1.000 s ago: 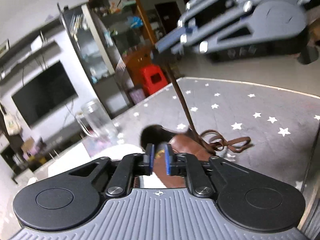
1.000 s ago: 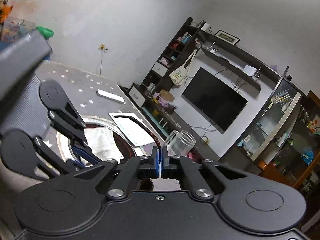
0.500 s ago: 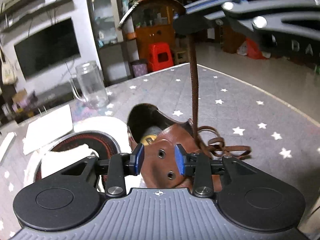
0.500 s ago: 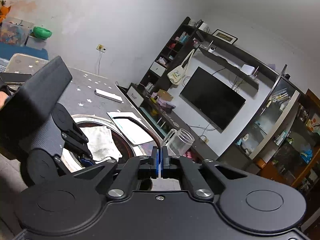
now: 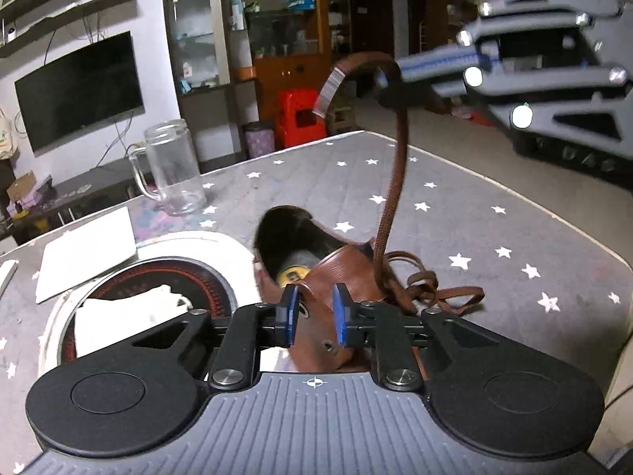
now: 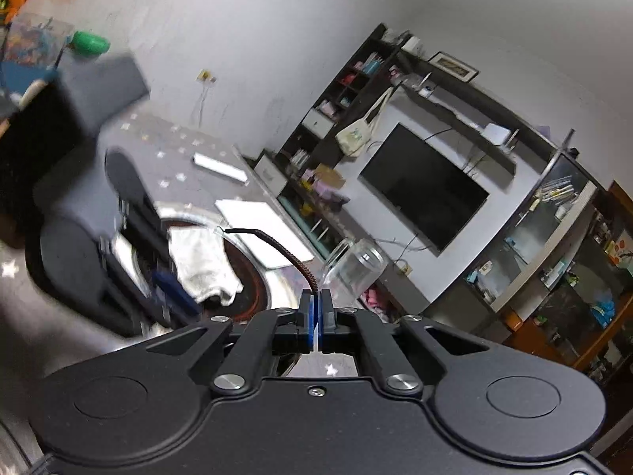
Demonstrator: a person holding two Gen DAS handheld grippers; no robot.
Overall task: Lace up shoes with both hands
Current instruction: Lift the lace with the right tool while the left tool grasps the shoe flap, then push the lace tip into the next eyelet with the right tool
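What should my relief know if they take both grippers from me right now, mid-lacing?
Right gripper: shut on the brown lace near its tip, holding it raised above the shoe; the plastic tip curls free.
Left gripper: open, its pads either side of the shoe's leather flap, not clamped.
Shoe sits on the star-patterned table; the rest of the lace lies in loose loops on its right.
Done: one lace end is through the shoe's upper and pulled up.
Left: empty eyelets still show on the near flap; steady the shoe, thread them, tie.
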